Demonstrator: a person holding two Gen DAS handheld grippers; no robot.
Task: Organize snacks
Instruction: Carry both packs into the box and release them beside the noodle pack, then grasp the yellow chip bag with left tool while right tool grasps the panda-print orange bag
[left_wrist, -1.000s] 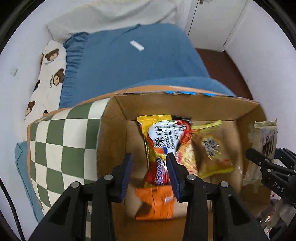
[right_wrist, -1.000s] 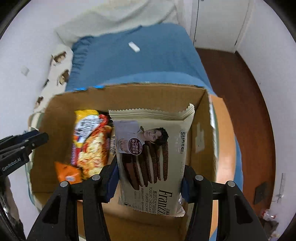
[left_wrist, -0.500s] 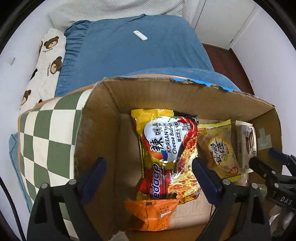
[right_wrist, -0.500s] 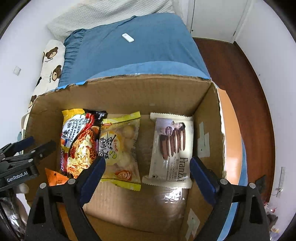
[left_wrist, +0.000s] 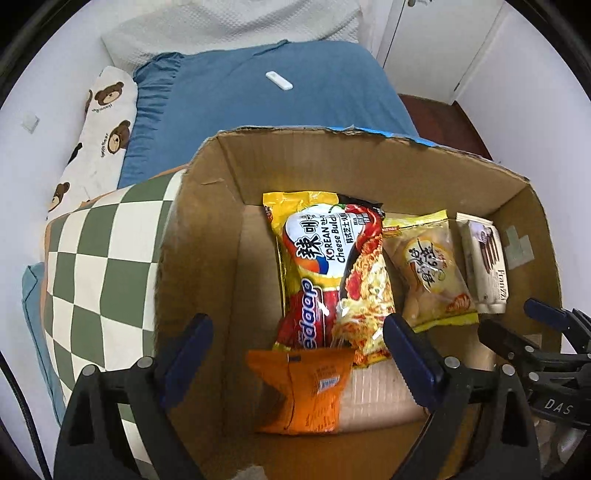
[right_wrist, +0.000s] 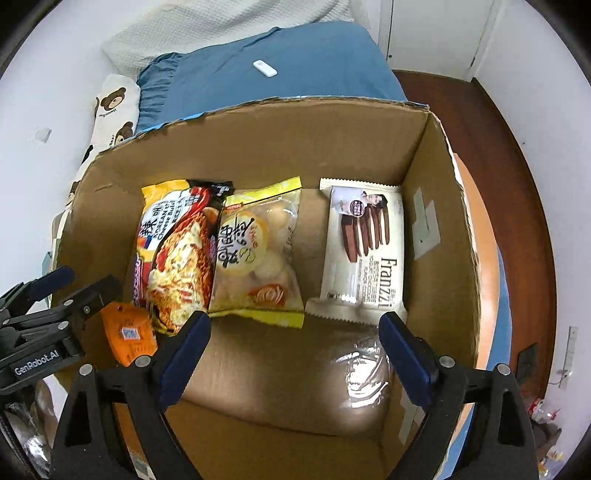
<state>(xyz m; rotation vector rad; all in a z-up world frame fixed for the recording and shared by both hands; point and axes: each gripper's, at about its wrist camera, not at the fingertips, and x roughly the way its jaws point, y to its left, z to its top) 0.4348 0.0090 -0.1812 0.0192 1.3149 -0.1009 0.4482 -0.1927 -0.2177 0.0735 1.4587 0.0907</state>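
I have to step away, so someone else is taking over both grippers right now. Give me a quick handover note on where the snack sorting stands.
Left gripper: open, empty, above the box's near left side.
Right gripper: open, empty, above the box's near right side.
In the cardboard box, lying flat side by side: noodle packet, yellow snack bag, cookie pack. Orange packet sits nearer, at the left.
Done: four snacks are boxed.
Left: no other snack clearly shows outside the box; look around for more.
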